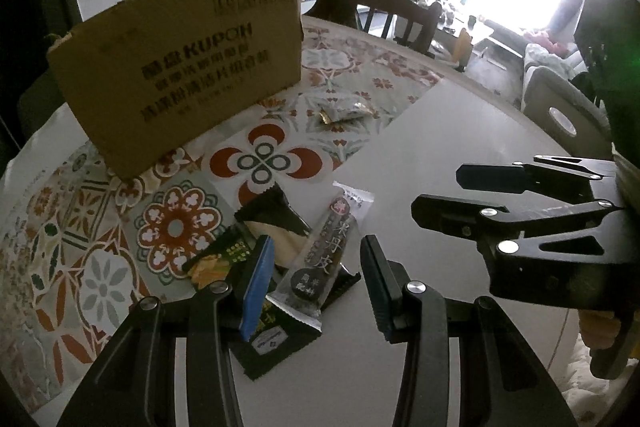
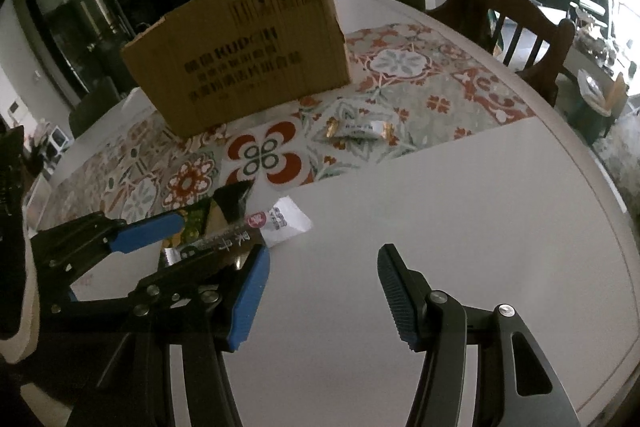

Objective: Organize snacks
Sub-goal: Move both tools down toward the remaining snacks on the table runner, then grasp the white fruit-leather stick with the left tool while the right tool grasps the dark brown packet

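The left claw stands part-open and empty, its fingers straddling a long grey snack bar atop a heap of dark packets, seemingly lined up to pinch that bar first. At three o'clock, the right claw hangs wider, holding nothing, over bare counter. At twelve o'clock lies a lone gold-ended packet; at eleven, the cardboard box, likely the snacks' destination.

Dark snack packets lie overlapping at the patterned mat's edge; a small gold-ended packet lies well apart.
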Demonstrator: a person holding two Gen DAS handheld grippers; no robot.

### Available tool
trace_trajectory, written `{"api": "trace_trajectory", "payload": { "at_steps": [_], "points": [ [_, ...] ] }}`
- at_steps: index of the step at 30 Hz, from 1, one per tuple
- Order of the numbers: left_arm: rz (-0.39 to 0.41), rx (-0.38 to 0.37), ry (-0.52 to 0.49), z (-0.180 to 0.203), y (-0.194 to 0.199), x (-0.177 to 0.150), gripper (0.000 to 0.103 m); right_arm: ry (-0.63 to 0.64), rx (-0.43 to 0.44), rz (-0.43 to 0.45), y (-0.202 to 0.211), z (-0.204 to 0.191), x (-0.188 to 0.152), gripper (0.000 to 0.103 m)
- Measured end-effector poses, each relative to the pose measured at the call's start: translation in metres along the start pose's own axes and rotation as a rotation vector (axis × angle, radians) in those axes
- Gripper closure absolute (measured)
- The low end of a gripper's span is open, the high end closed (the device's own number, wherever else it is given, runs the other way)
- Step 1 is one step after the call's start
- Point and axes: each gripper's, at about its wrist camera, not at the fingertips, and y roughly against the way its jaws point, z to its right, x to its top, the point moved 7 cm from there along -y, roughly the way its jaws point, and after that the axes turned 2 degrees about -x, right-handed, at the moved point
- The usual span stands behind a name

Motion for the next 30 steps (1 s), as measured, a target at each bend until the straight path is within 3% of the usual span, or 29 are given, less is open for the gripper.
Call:
{"api": "trace_trajectory", "payload": {
  "at_steps": [17,20,25,30],
  "points": [
    [-0.044,0.019,-0.049,0.005,-0.029,0.0,0.06,-0.042,-0.004,-0.045,-0.011,0.008,-0.011,0.046],
    [-0.036,0.03,-0.053,0.006,-0.029,0.0,0.063,-0.045,-0.004,-0.049,-0.012,0.009,-0.012,0.046],
    [-0.017,0.049,-0.046,0.002,-0.028,0.0,0.082,-0.045,-0.002,-0.051,-0.012,0.009,-0.012,0.046],
    [0.0,0.018,0.004,-0.003,-0.023,-0.002,0.083,-0.039,0.001,-0.054,-0.014,0.004,-0.013,0.046]
  ]
}}
